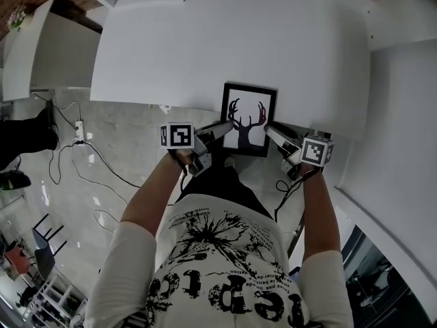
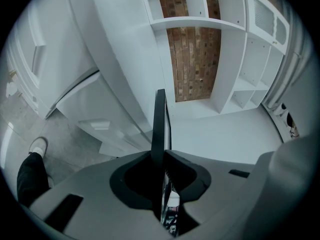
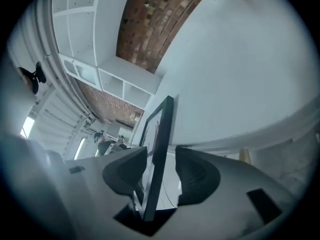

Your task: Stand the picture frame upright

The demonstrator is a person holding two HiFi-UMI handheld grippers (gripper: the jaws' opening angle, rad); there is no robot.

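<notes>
the black rectangular picture frame with an antler print (image 1: 249, 119) is raised at the near edge of the white table (image 1: 205, 46). the left gripper (image 1: 220, 130) is clamped on its left side. the right gripper (image 1: 273, 132) straddles the right side, jaws apart and not pressing. standing it unsupported looks still to do.

- white table (image 1: 205, 53) in front of me
- power strip (image 1: 80, 130) on grey floor (image 1: 130, 132), my left
- brick wall (image 2: 192, 59) behind white shelves (image 2: 250, 49)
- someone's shoe (image 2: 37, 145)

A wide white bench (image 1: 205, 53) stands on a glossy grey floor (image 1: 130, 203), where black cables (image 1: 102, 158) trail near its left corner. White open shelves (image 2: 235, 59) back onto a red brick wall (image 2: 192, 59).
</notes>
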